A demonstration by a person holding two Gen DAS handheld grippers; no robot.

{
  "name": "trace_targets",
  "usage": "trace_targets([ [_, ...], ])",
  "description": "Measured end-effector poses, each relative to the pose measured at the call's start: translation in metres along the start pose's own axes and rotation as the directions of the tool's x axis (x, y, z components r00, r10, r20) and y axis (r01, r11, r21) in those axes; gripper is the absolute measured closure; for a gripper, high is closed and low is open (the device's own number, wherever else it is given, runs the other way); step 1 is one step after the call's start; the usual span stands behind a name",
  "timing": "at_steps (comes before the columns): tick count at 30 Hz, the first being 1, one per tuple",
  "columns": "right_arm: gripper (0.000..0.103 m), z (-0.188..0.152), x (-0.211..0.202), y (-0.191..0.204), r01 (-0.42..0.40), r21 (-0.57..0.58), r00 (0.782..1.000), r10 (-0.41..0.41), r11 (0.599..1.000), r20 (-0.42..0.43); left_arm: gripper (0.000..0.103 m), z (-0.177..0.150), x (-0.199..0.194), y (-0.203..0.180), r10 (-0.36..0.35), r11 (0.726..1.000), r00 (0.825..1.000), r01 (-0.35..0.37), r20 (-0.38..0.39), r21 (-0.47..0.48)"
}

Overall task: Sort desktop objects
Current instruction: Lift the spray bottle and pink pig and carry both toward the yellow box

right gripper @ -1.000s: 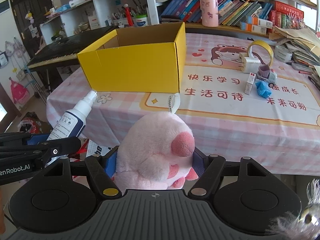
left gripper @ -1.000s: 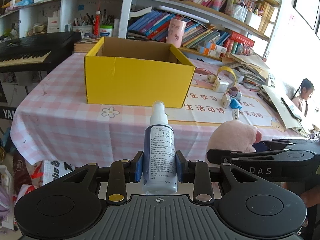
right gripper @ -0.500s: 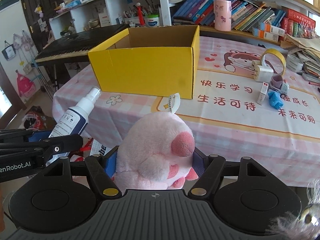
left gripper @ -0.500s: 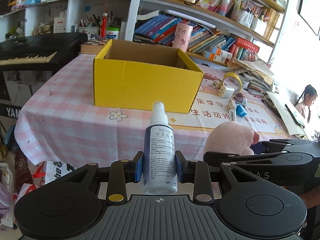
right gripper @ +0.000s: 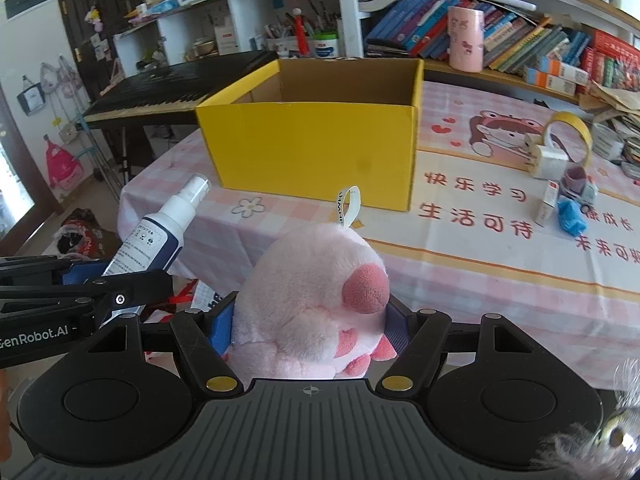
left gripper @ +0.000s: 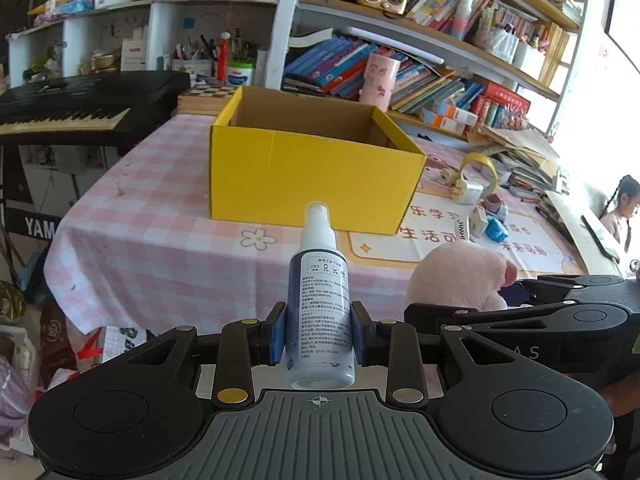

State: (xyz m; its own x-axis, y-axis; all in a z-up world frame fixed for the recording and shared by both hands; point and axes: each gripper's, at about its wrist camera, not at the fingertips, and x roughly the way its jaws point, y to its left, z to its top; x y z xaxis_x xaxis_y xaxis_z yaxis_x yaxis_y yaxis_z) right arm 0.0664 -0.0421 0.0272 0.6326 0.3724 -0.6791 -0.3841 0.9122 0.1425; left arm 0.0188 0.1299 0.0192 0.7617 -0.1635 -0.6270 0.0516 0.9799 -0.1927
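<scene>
The left gripper (left gripper: 319,336) is closed on a spray bottle (left gripper: 319,312), its blue pads pressed against the bottle's lower sides. The bottle stands upright between the fingers, a smooth plastic cylinder with a dark blue body, a white printed label and a narrow white nozzle cap at the top. The right gripper (right gripper: 310,326) is clamped on a pink plush toy (right gripper: 316,296), which bulges well past both pads; the toy is soft and fuzzy, rounded, with a darker pink snout and a small white fabric loop tag on top.

Straight ahead of both grippers, beyond the near table edge, sits a yellow cardboard box (left gripper: 312,184), rectangular and open-topped, with a plain brown corrugated inside. It rests on a pink-and-white checked tablecloth (left gripper: 160,240) that hangs over the edge. Both held things are short of the table, below and in front of the box.

Ahead and to the right of the right gripper, past the box, lie a roll of yellow tape (right gripper: 568,138) standing on edge, a white plug adapter (right gripper: 550,162) just in front of it, and a crumpled blue scrap (right gripper: 572,216).
</scene>
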Motion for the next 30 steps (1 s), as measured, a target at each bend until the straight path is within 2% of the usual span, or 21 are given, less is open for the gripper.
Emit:
trace_targets([
  [8, 0.034, 0.009, 0.006, 0.004, -0.018, -0.045, 1.0, 0.018, 0.999, -0.009, 0.072, 0.007, 0.006, 0.001, -0.012, 1.0, 1.0, 0.013, 0.009, -0.027],
  [17, 0.034, 0.031, 0.005, -0.01, -0.017, -0.061, 1.0, 0.017, 0.998, 0.006, 0.072, 0.028, 0.012, -0.007, -0.043, 0.999, 0.997, 0.045, 0.061, -0.029],
  [21, 0.034, 0.055, 0.005, -0.019, -0.036, -0.069, 0.998, 0.039, 0.997, 0.052, 0.072, 0.048, 0.016, -0.011, -0.034, 0.999, 0.994, 0.037, 0.107, -0.024],
  [30, 0.034, 0.138, 0.017, -0.04, -0.08, -0.163, 0.98, 0.107, 0.983, 0.166, 0.072, 0.122, 0.047, -0.01, -0.013, 1.0, 0.978, 0.009, 0.209, 0.018],
])
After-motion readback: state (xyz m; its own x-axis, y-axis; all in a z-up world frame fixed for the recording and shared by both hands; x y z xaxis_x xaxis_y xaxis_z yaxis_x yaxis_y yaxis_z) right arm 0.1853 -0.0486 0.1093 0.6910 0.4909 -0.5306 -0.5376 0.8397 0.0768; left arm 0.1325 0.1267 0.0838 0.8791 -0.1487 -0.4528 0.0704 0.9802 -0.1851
